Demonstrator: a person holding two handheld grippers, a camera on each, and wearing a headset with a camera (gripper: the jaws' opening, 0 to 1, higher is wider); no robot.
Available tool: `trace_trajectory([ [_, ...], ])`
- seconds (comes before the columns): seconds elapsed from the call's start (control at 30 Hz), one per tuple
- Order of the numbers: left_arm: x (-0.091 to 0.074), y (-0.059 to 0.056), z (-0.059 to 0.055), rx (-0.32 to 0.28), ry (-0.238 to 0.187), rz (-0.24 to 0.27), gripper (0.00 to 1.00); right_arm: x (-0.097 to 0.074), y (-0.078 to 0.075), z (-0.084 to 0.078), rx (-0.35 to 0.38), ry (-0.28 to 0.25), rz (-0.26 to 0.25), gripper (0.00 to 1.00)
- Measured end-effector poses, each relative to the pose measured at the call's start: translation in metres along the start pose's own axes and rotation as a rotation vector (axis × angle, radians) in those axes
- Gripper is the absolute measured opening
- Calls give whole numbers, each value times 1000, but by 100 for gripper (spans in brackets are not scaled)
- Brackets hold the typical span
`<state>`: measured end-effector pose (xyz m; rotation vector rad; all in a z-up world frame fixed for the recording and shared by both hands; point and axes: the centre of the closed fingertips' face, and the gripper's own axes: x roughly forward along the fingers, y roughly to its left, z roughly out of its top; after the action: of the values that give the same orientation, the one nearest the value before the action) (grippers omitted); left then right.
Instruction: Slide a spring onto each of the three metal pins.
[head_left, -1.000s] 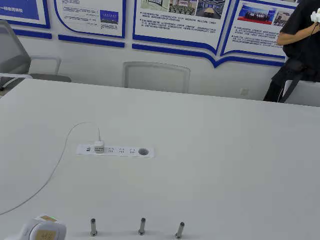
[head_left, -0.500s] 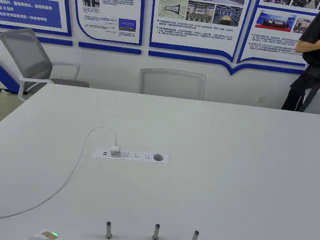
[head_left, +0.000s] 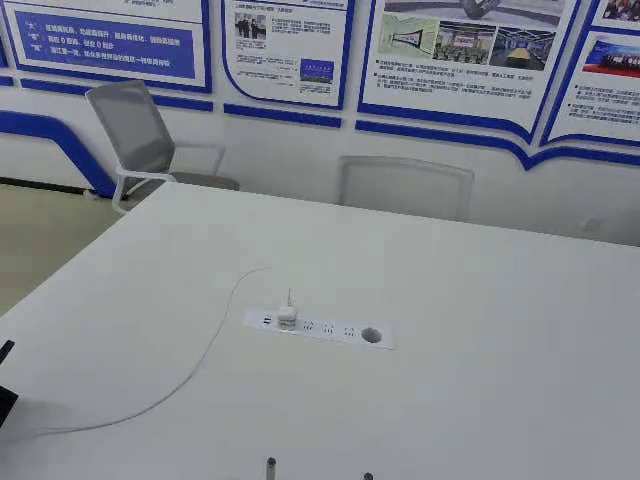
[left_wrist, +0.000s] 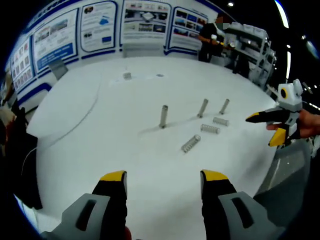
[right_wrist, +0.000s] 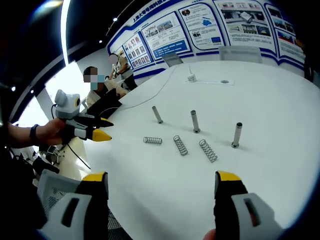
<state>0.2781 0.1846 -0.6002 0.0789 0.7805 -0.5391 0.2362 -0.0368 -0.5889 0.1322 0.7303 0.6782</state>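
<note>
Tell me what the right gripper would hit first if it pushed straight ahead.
The right gripper would probably meet the middle spring first, the middle pin behind it; depth is unclear.

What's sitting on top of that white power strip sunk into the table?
A small white charger is plugged into the power strip near one end, with a thin white cable running off across the table. The socket under the charger is covered.

You are looking across a white table. A power strip is lying near its middle, with a white charger plugged in and a cable curving leftward. At the bottom edge, the tops of one metal pin and a second pin are showing.
</note>
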Motion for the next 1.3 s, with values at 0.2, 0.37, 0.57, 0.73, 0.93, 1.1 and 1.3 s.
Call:
trace_trajectory([
  [0.2, -10, 3, -2, -3, -12, 7, 65, -1, -3, 2, 3, -6, -6, 89],
  [0.37, -15, -1, -4, -11, -29, -12, 69, -2, -4, 2, 5, -6, -8, 90],
  [0.57, -16, -3, -8, -10, -28, -16, 71, -3, -3, 3, 9, -11, -14, 90],
  [0.73, -18, -4, -12, -25, -32, -12, 72, -4, 0, -2, 8, -2, -10, 90],
  [0.93, -15, -9, -17, -21, -16, -31, 73, -4, 2, -4, 9, 3, -8, 91],
  [1.1, -8, -15, -17, -8, -2, -49, 74, -7, 2, -5, 11, 4, -10, 91],
  [1.3, 1, -25, -13, 18, 8, -81, 74, -10, -1, -6, 20, -1, -20, 91],
])
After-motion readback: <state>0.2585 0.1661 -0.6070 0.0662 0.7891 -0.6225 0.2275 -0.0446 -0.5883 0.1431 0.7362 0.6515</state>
